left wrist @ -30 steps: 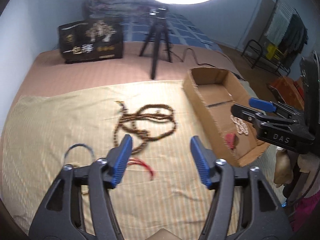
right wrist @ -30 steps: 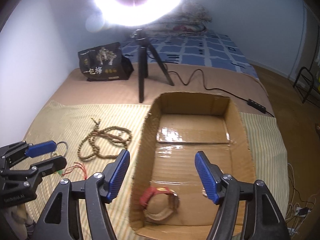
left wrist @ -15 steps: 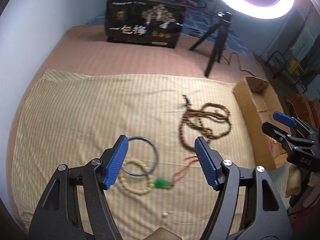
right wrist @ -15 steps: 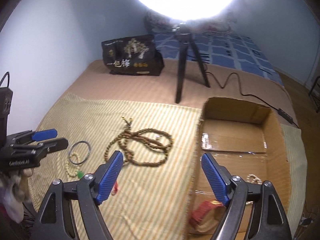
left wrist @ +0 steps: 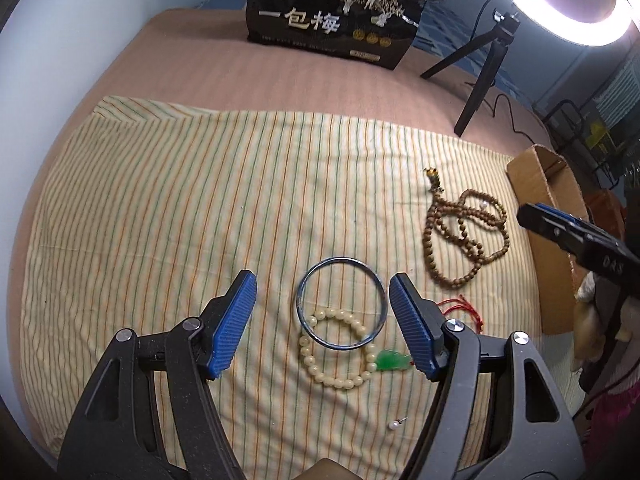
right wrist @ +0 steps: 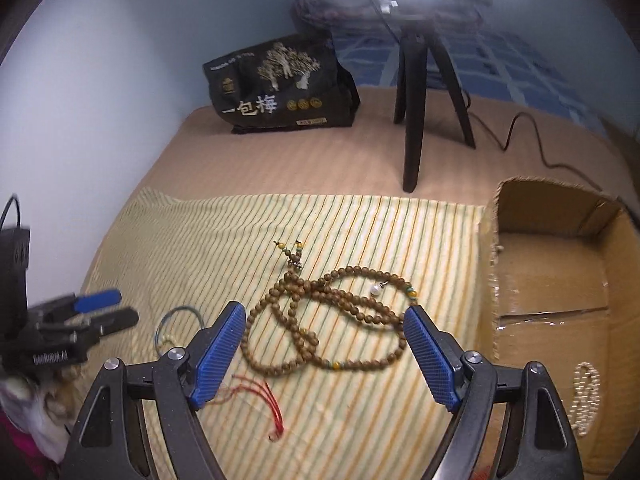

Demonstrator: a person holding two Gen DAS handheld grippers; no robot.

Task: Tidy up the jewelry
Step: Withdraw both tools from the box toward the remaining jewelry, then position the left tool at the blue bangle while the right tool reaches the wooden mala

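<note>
On the striped cloth (left wrist: pixel 180 208) lie a blue bangle (left wrist: pixel 341 303), a cream bead bracelet (left wrist: pixel 340 376) with a green charm (left wrist: pixel 394 361) on a red cord (left wrist: pixel 460 306), a loose pearl earring (left wrist: pixel 396 425) and a long brown bead necklace (left wrist: pixel 464 236). My left gripper (left wrist: pixel 322 322) is open and empty, its pads on either side of the bangle and bracelet. My right gripper (right wrist: pixel 322 354) is open and empty over the brown necklace (right wrist: pixel 328 316). A cardboard box (right wrist: pixel 560 320) on the right holds a pale bead string (right wrist: pixel 584 396).
A black printed bag (left wrist: pixel 332 12) stands at the back of the bed. A black tripod (right wrist: pixel 416 92) with a ring light and its cable (right wrist: pixel 532 140) stands behind the cloth. A wall runs along the left.
Both grippers swung left, away from the box. The left one now frames the bangle and bracelet; the right one has come over the brown necklace. Both stay open.
</note>
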